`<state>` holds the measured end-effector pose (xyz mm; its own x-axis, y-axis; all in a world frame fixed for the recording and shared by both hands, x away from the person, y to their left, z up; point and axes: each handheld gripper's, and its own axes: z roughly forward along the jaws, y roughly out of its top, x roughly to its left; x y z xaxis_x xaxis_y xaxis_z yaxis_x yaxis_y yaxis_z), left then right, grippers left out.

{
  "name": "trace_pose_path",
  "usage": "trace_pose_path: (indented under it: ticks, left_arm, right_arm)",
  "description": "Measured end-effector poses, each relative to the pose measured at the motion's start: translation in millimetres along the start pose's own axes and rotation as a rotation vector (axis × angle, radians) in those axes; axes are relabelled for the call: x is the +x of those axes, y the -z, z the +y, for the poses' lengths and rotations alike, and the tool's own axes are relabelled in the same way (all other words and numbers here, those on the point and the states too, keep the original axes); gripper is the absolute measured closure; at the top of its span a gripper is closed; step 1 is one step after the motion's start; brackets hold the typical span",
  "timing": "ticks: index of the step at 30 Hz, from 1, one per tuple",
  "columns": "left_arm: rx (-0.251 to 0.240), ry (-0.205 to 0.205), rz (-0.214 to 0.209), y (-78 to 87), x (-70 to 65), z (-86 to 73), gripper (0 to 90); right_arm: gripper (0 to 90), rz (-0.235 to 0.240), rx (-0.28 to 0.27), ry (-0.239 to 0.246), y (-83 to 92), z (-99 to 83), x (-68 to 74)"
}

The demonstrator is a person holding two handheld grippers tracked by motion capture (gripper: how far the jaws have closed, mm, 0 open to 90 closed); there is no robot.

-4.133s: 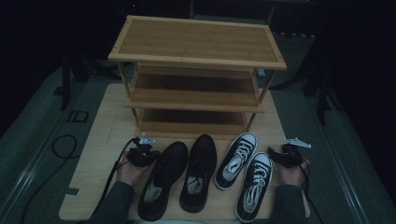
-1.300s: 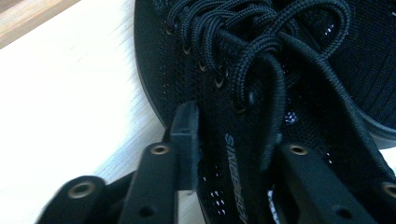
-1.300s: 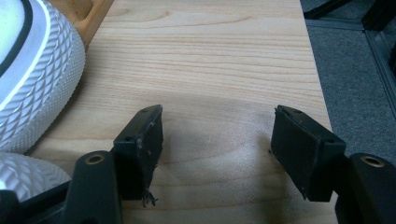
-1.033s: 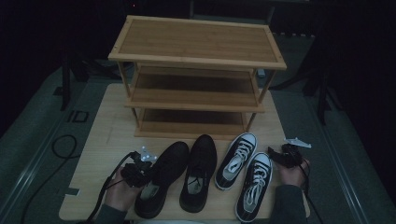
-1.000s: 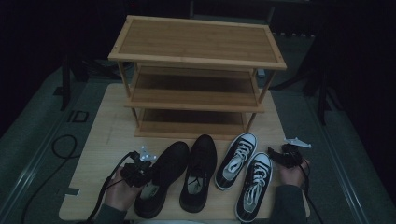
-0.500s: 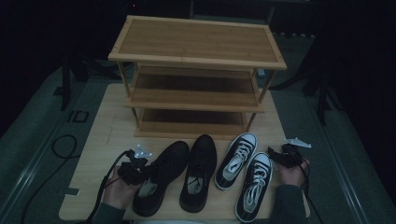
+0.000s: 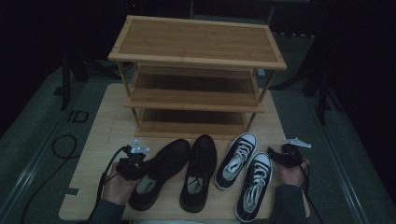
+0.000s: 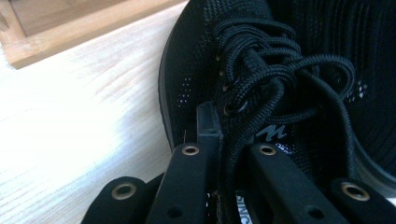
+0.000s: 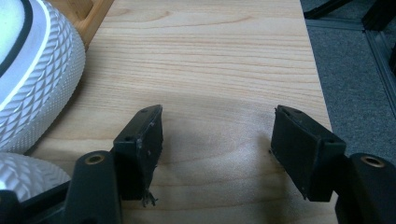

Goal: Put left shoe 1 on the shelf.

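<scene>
My left gripper (image 7: 133, 165) is shut on the left black shoe (image 7: 161, 170), at its outer side near the laces. In the left gripper view the jaws (image 8: 233, 140) stand close together, with the shoe's knit wall and black laces (image 8: 261, 79) pinched between them. The shoe rests on the wooden board (image 7: 107, 135). A second black shoe (image 7: 198, 172) lies beside it. Two black sneakers with white toe caps (image 7: 236, 156) (image 7: 254, 186) lie to the right. My right gripper (image 7: 285, 156) (image 9: 217, 135) is open over bare board, just right of the sneakers' white rubber toes (image 9: 32, 79).
A three-tier bamboo shoe rack (image 7: 196, 70) stands at the back of the board with bare shelves. Grey carpet (image 7: 355, 154) surrounds the board. A cable (image 7: 60, 144) loops on the floor at the left. The board's right edge (image 9: 317, 93) runs close to my right gripper.
The left hand has come back a little toward the near edge and settled against the left black shoe's side. The right hand and the other shoes have not moved.
</scene>
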<state>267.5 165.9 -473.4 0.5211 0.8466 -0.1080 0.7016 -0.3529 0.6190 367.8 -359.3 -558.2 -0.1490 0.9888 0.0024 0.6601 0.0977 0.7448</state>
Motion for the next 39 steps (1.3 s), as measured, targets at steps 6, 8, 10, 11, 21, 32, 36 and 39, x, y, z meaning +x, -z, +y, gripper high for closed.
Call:
trace_pose_path:
  ticks: [6, 8, 10, 11, 21, 32, 36, 39]
  left_arm:
    - [-0.038, 0.020, 0.011, 4.5, 7.2, 8.2, 88.3]
    - [-0.046, 0.022, 0.018, 4.3, 9.4, 11.4, 88.3]
    - [-0.051, 0.025, 0.026, 3.3, 11.5, 14.3, 88.3]
    - [-0.050, 0.026, 0.029, 2.4, 13.0, 16.5, 88.3]
    - [-0.076, 0.040, 0.061, -4.7, 24.1, 35.1, 88.3]
    - [-0.085, 0.072, 0.107, -28.3, 40.7, 57.8, 88.3]
    - [-0.083, 0.089, 0.117, -39.8, 45.5, 63.2, 88.3]
    - [-0.081, 0.094, 0.118, -47.1, 48.6, 69.1, 88.3]
  right_arm:
    - [33.9, 0.000, 0.000, 0.000, 0.0, 0.0, 0.0]
    - [33.8, 0.000, 0.000, 0.000, 0.0, 0.0, 0.0]
    - [33.8, 0.000, 0.000, 0.000, 0.0, 0.0, 0.0]
    - [33.8, 0.000, 0.000, -0.001, 0.0, 0.0, 0.0]
    - [33.8, 0.001, -0.001, 0.000, 0.0, -0.1, -0.1]
    - [33.8, 0.001, 0.000, 0.001, 0.0, 0.0, -0.2]
    - [33.8, 0.000, 0.000, 0.001, 0.0, 0.0, -0.2]
    - [33.8, 0.001, 0.000, 0.001, 0.0, 0.0, -0.2]
